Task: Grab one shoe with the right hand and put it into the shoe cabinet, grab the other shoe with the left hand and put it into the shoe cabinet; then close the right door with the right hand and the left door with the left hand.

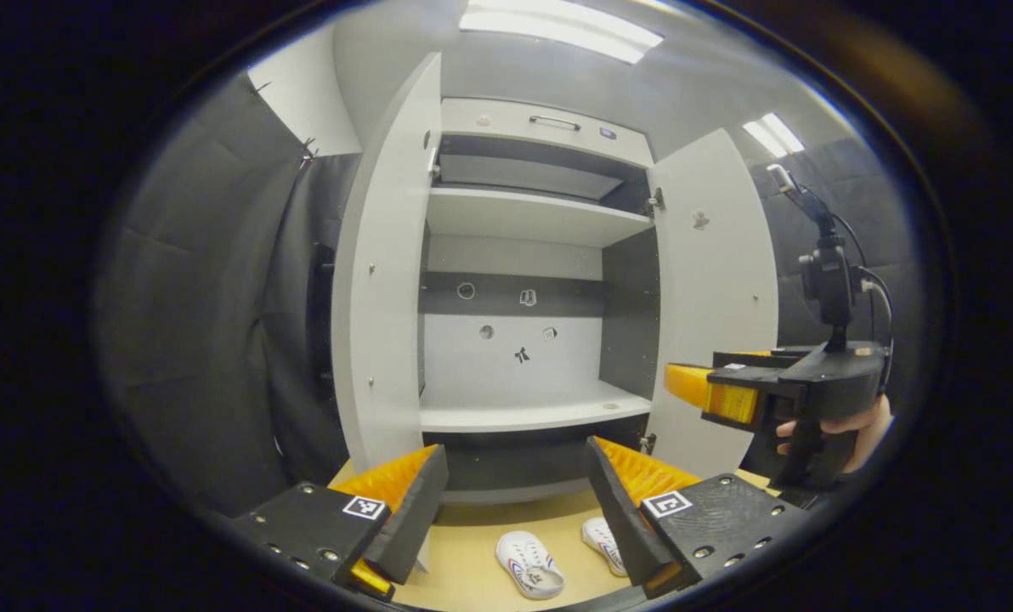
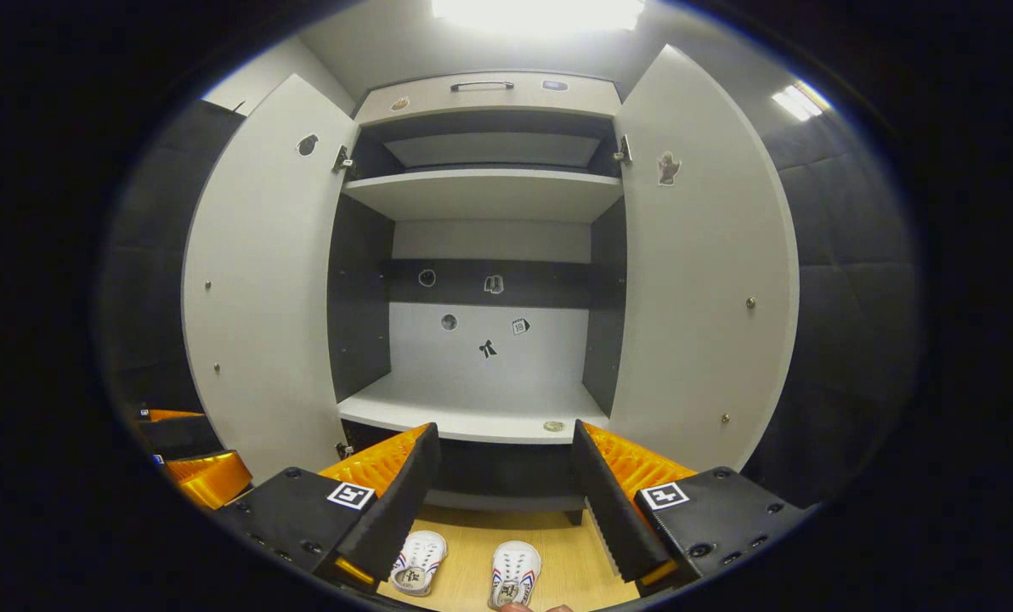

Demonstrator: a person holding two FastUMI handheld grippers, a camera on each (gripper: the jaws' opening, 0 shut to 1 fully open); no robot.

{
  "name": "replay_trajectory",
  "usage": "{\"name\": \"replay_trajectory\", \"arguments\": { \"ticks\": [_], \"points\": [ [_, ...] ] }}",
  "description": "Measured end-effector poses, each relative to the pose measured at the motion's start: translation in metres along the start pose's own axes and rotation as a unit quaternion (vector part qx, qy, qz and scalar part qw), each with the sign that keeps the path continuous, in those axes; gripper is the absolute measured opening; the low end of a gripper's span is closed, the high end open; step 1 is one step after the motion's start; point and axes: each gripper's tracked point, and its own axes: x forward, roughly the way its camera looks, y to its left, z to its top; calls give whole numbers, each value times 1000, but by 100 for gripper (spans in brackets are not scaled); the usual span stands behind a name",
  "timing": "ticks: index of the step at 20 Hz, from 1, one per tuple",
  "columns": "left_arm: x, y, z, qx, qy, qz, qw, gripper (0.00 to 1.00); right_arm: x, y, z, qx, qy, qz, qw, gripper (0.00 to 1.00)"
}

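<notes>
A white shoe cabinet (image 1: 523,416) (image 2: 481,421) stands ahead with both doors swung wide and its shelves bare. Two white shoes lie on the wooden floor in front of it: one (image 1: 529,564) (image 2: 419,563) on the left, the other (image 1: 602,542) (image 2: 513,575) beside it on the right. My left gripper (image 1: 515,489) hangs open above them with nothing between its fingers. My right gripper (image 2: 502,476) is open too, high over the shoes. In the left gripper view the right gripper (image 1: 732,395) shows at the right, held by a hand (image 1: 863,429).
The left door (image 1: 383,280) (image 2: 260,280) and right door (image 1: 715,297) (image 2: 702,263) flank the opening. Black padded booth walls (image 1: 209,340) (image 2: 846,297) close in on both sides. Part of the left gripper (image 2: 196,472) shows at the lower left of the right gripper view.
</notes>
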Motion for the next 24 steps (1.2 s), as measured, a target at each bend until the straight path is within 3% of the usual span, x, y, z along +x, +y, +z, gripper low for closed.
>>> {"name": "replay_trajectory", "arguments": {
  "ticks": [6, 13, 18, 24],
  "points": [
    [17, -5, -19, 0, 19, -8, 1000, 93, 23, -15, -66, 58, 95, 0, 994, 98],
    [38, -3, -51, -7, 53, 18, 998, 93, 50, -4, -165, 63, 205, 48, 976, 96],
    [43, -3, -78, 4, 83, 32, 996, 93, 61, 20, -239, 87, 272, 91, 954, 96],
    [48, -5, -106, 5, 113, 41, 993, 93, 69, 30, -326, 72, 353, 112, 926, 98]
  ]
}}
